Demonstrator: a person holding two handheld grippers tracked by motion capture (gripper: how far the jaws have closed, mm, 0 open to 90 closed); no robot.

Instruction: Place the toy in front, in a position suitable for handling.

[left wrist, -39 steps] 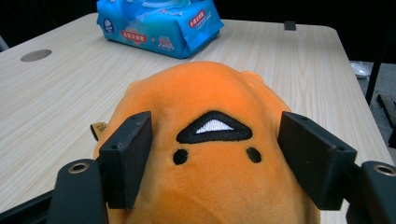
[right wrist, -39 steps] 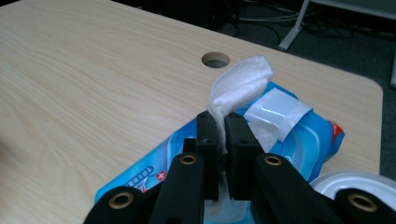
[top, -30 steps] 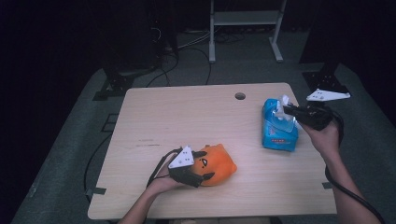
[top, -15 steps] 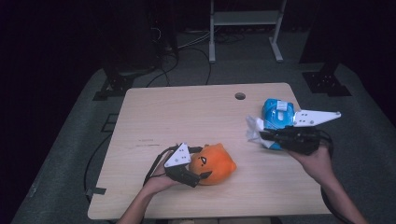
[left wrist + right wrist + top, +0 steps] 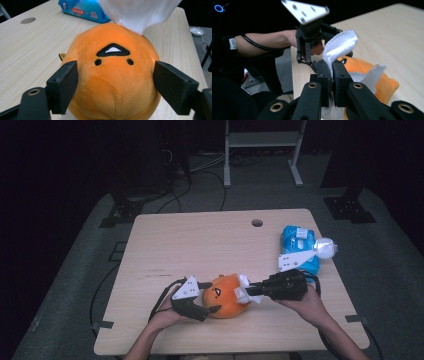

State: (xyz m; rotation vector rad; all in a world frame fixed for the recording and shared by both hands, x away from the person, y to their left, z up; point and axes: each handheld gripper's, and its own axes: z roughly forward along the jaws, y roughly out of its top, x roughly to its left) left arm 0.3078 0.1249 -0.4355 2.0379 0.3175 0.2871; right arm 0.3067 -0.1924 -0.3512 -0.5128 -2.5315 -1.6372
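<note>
An orange round plush [image 5: 227,297] with a small black face [image 5: 112,51] sits near the table's front edge. My left gripper [image 5: 214,296] is shut on it; the black jaws press its two sides [image 5: 115,82] and have just been closing on it. From the right, my right gripper [image 5: 250,292] is shut on a white tissue [image 5: 242,287], pinched between its pads [image 5: 331,67]. The tissue [image 5: 140,15] touches the top of the plush [image 5: 384,80]. A blue pack of wipes [image 5: 299,240] lies at the table's right side, behind the right hand.
The wooden table [image 5: 200,245] has a round cable hole [image 5: 257,223] near its back edge. A small white round thing [image 5: 325,248] lies by the right edge. A metal stand [image 5: 260,150] and cables are on the floor beyond.
My right gripper has travelled left from the blue pack to the plush, carrying the white tissue. The left hand and the plush have stayed in place.
</note>
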